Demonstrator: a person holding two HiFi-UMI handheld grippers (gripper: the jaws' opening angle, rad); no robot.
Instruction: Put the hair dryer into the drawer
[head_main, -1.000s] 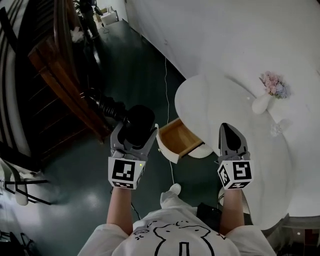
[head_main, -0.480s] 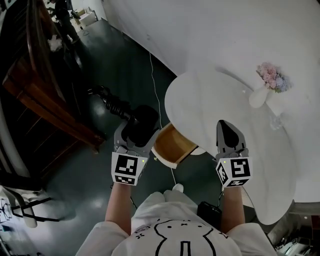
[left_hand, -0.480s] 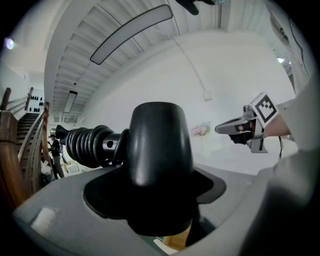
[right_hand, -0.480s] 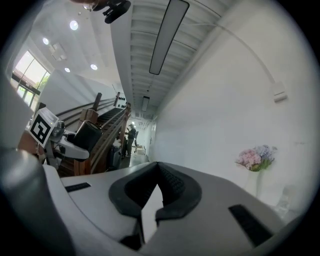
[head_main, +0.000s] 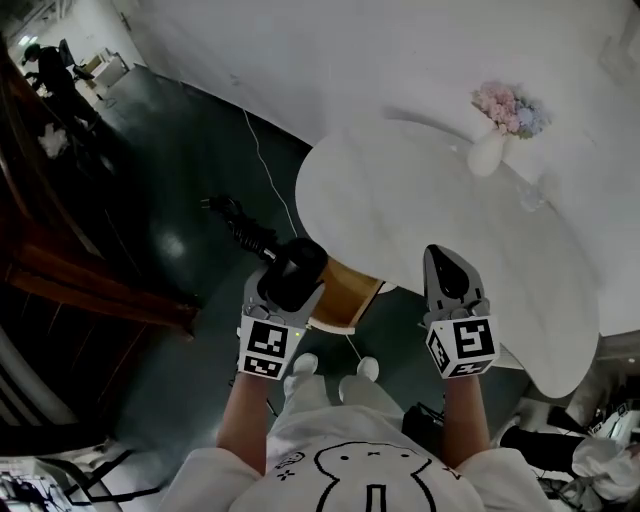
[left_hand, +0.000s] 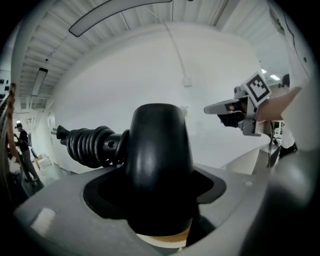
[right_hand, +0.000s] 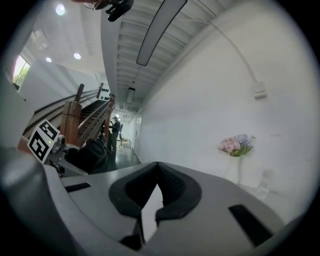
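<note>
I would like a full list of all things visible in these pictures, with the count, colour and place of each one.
hair dryer: one, black, in the left tool, beside the drawer
drawer: one, wooden inside, open under the table's edge
table: one, white, round, ahead
vase: one, white, on the table's far side
flowers: one bunch, pink and blue, in the vase
cable: one, white, on the dark floor
shoes: two, white, below the drawer
left tool: one, grey, clamped on the hair dryer
right tool: one, grey, closed, empty
</note>
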